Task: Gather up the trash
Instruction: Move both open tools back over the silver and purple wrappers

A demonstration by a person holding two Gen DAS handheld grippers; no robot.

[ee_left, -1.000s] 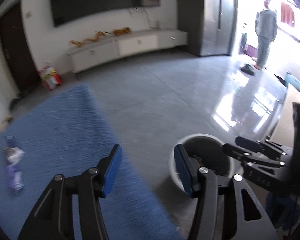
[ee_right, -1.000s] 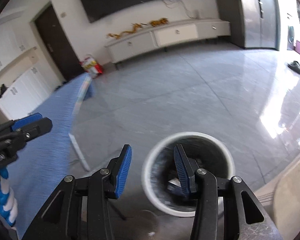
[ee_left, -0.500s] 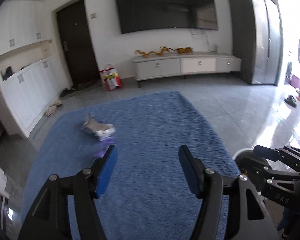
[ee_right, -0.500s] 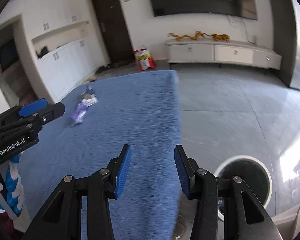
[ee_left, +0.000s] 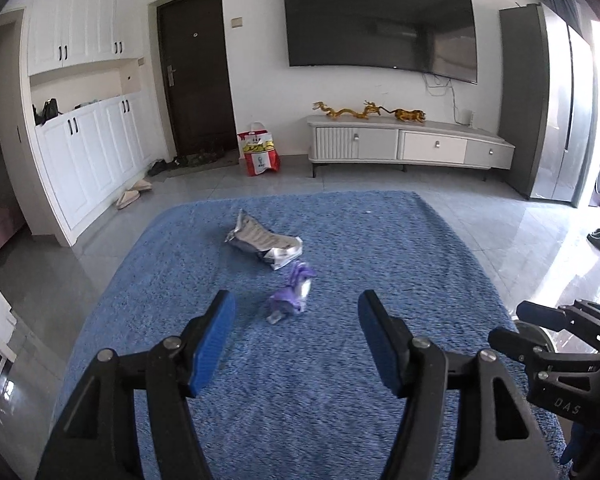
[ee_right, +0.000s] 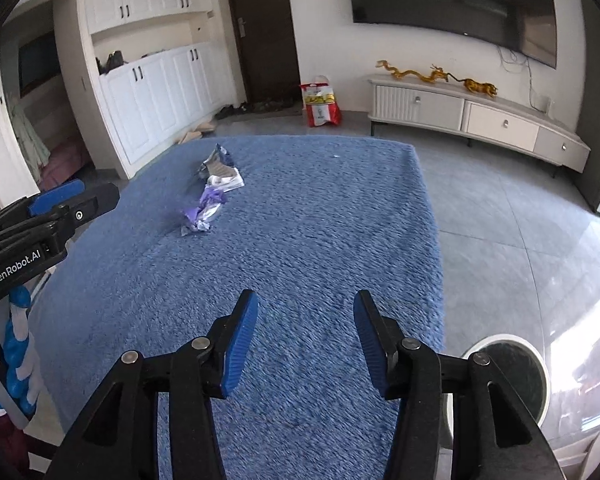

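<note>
Both grippers have turned away from the round white trash bin (ee_right: 512, 364) toward the blue fuzzy carpet (ee_left: 340, 360). The left gripper (ee_left: 296, 340) hangs over the carpet with jaws apart and empty, the right gripper (ee_right: 305, 340) the same. Just ahead of the left gripper lies a crumpled purple wrapper (ee_left: 292, 298), touching a flattened silver snack bag (ee_left: 265, 243). The bin stands beside the carpet's right edge.

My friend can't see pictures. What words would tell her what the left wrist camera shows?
A crumpled purple wrapper and a silver foil snack bag lie close together on a blue shaggy rug, ahead of the open, empty blue-padded left gripper. Behind are a white TV cabinet, a black wall TV and a red shopping bag.
</note>
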